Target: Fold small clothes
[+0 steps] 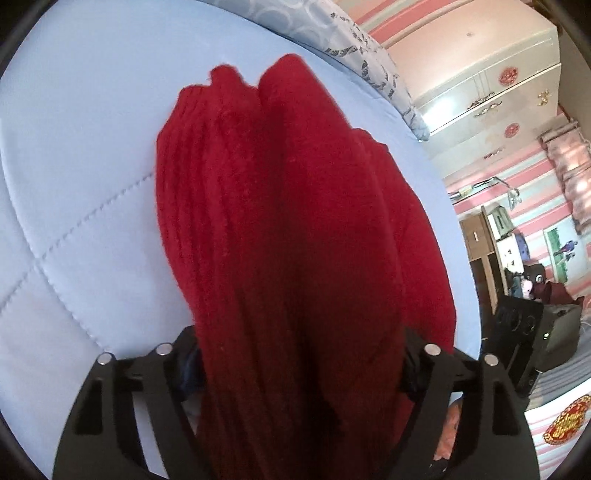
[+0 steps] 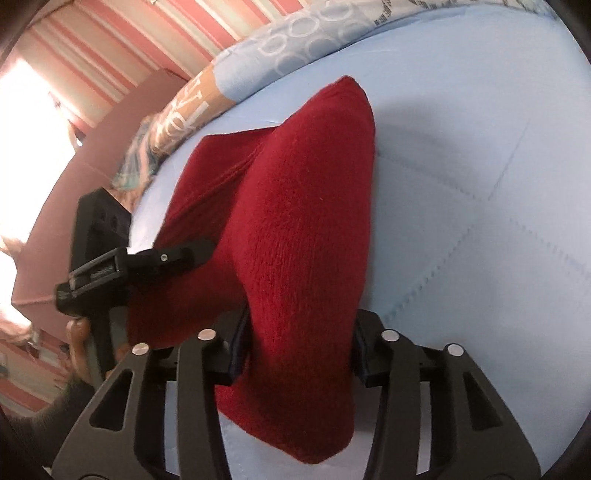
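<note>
A red knitted garment (image 1: 288, 221) hangs bunched over a light blue quilted bed cover (image 1: 74, 177). My left gripper (image 1: 299, 365) is shut on one edge of it, and the cloth drapes between and over the fingers. My right gripper (image 2: 299, 354) is shut on another part of the same red garment (image 2: 303, 206), which stretches away from it above the bed cover (image 2: 480, 184). In the right wrist view the left gripper (image 2: 192, 254) shows at the left, clamped on the garment's edge. The fingertips of both grippers are hidden by the cloth.
A patterned blue and grey pillow or bedding (image 1: 332, 33) lies along the far side of the bed; it also shows in the right wrist view (image 2: 295, 48). A white wardrobe (image 1: 491, 85) and pink striped walls stand beyond the bed. The right gripper's body (image 1: 517, 332) shows at the right.
</note>
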`<action>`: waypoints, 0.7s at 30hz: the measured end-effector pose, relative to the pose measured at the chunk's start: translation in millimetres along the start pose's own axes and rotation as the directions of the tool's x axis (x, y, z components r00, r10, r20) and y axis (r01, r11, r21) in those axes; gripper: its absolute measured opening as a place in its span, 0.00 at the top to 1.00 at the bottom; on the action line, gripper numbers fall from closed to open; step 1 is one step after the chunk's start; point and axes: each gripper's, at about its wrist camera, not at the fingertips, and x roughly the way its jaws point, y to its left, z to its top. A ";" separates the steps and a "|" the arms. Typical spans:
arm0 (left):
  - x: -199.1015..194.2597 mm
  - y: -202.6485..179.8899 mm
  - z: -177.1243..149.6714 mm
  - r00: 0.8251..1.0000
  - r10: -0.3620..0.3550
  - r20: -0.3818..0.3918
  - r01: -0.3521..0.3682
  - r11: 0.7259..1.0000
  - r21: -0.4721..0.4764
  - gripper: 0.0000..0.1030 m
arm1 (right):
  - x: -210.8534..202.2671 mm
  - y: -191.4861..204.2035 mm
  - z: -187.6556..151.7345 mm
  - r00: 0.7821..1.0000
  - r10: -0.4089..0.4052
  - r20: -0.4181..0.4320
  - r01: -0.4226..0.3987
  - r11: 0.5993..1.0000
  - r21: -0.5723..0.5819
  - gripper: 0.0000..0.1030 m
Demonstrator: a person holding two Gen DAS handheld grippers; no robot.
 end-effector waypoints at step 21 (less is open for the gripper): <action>-20.4 -45.8 -41.6 0.801 0.502 0.327 -0.591 0.751 0.295 0.08 | 9.2 15.2 45.2 0.932 -0.342 0.120 0.361 0.899 -0.249 0.17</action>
